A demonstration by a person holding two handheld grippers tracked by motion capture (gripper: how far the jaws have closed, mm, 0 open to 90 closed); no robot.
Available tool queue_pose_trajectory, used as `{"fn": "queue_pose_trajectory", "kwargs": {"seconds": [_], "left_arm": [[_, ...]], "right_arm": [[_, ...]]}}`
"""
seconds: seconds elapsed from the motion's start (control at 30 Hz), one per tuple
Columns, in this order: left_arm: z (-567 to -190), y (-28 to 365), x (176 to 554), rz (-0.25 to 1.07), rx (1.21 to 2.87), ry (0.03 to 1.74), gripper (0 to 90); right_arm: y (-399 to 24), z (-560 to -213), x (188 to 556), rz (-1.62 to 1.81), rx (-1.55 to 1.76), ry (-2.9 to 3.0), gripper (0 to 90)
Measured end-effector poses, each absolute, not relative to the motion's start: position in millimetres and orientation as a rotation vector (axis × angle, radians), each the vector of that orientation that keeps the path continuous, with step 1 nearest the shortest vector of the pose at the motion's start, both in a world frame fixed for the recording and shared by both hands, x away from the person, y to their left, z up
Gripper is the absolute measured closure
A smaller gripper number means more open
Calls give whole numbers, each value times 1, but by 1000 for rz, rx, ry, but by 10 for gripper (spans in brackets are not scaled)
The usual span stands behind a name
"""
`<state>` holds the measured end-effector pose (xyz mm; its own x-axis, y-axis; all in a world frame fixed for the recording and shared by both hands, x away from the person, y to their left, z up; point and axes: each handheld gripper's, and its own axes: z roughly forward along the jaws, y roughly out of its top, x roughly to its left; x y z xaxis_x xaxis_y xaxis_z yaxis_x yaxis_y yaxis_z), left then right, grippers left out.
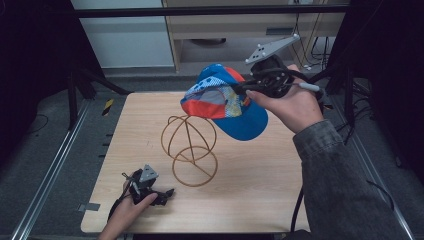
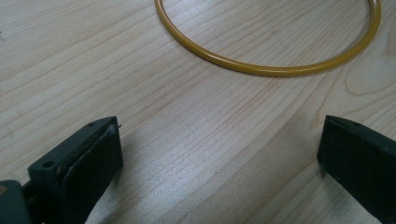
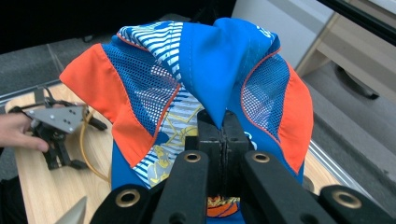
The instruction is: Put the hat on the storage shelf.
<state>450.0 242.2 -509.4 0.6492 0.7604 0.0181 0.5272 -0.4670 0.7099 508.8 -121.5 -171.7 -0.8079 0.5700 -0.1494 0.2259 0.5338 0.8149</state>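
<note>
From above, one cap (image 1: 225, 102), blue with orange panels, hangs in the air over the far half of the table (image 1: 260, 185), pinched in the right gripper (image 1: 245, 89), whose jaws are clamped tight on the fabric. The cap hangs just above one wire stand (image 1: 190, 150), a golden frame with a dome of hoops over a round base ring, standing near the table's middle. The left gripper (image 1: 167, 192) rests on the table near the near-left corner, held by one hand (image 1: 125, 212); two hands and two grippers are in the frame.

In the left gripper view, its two black jaws stand wide apart with bare tabletop (image 2: 187, 140) between them and nothing held. One arc of the stand (image 2: 261, 70), its base ring, curves across the wood just ahead.

In the right gripper view, the two jaws meet on a fold of the cap (image 3: 205, 79), which spreads above them showing two orange panels and blue mesh. Farther off at left, the left gripper (image 3: 70, 161) sits on the table (image 3: 51, 191) beside the stand's wire (image 3: 84, 140).
</note>
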Motion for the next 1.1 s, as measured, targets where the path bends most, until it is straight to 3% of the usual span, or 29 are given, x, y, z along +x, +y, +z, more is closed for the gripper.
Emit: {"fn": "queue_pose_trajectory", "kwargs": {"seconds": [0.4, 1.1], "left_arm": [[-510, 242, 450, 438, 2177, 996, 0], [-510, 242, 450, 439, 2176, 996, 0]], "right_arm": [[-87, -170, 514, 1167, 588, 2414, 899], [-63, -176, 515, 1157, 547, 2457, 899]]}}
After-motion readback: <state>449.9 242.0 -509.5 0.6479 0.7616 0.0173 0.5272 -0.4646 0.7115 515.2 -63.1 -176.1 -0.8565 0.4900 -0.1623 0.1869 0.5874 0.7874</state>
